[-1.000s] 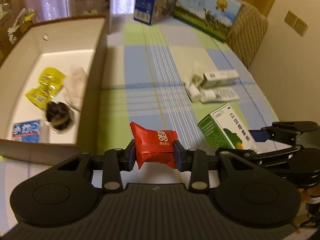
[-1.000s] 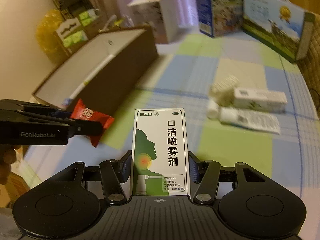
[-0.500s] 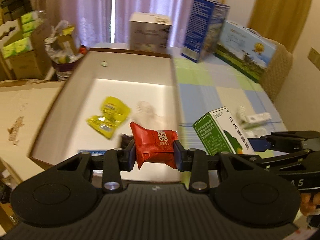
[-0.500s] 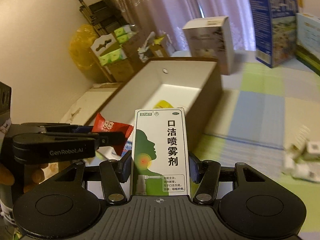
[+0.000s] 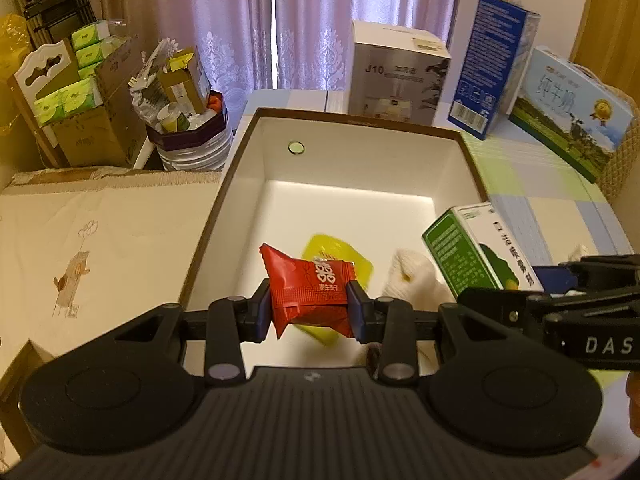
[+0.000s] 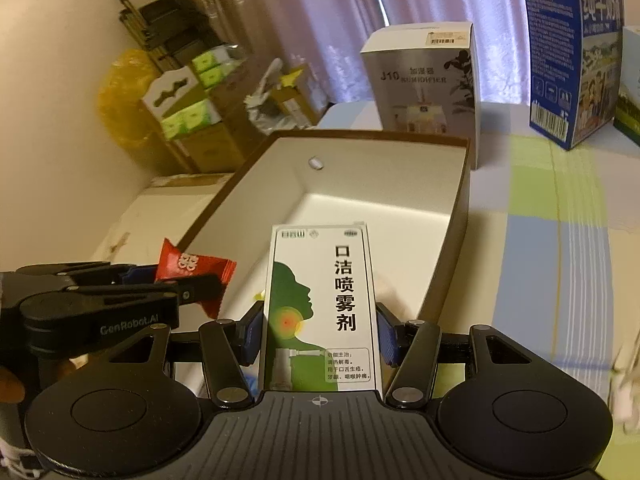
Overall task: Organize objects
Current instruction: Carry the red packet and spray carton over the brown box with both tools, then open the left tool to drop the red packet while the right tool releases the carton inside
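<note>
both tongs loaded over the open box

the checked surface carries a large white-lined box with a brown rim; its near end is hidden behind both tools. the left tongs are closed on a red candy packet, held above the box floor. the right tongs grip a green-and-white spray carton upright over the near part of the box. inside lie a yellow sachet, mostly covered by the packet, and a pale blurred wrapper too soft to identify.
</note>
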`<state>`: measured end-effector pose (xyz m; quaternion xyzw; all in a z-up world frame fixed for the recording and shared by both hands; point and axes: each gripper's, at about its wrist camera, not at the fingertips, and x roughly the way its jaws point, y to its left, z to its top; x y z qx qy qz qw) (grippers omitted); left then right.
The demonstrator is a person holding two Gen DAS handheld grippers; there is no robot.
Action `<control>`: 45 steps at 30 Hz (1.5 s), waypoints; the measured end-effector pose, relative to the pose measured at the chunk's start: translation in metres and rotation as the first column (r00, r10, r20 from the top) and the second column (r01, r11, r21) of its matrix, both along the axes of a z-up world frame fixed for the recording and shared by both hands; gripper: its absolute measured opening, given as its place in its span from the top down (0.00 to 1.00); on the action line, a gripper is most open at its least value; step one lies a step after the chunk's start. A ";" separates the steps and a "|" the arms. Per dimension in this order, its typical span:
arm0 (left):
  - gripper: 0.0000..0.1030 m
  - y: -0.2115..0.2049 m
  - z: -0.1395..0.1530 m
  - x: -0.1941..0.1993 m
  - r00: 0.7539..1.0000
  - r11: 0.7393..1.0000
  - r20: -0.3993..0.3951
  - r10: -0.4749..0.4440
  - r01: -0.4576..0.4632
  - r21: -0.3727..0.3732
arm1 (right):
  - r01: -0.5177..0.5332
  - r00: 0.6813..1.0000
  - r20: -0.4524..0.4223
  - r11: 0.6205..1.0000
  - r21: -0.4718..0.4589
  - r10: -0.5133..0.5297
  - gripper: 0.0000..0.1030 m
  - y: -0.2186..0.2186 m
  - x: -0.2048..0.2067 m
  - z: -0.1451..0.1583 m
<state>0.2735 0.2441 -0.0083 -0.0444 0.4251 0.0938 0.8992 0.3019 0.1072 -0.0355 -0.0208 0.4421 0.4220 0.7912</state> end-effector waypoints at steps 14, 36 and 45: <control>0.68 0.025 -0.031 0.086 0.996 0.998 -0.057 -0.068 0.069 0.011 | 0.096 0.995 0.041 0.992 -0.078 -0.093 0.49 0.057 0.068 -0.029; 0.50 0.033 -0.048 0.131 0.992 0.994 -0.065 -0.105 0.106 0.014 | 0.072 0.994 0.092 0.991 -0.110 -0.062 0.49 0.059 0.088 -0.030; 0.31 0.035 -0.031 0.105 0.995 0.997 -0.053 -0.081 0.080 -0.006 | 0.023 0.996 0.082 0.995 -0.099 -0.015 0.48 0.046 0.063 -0.021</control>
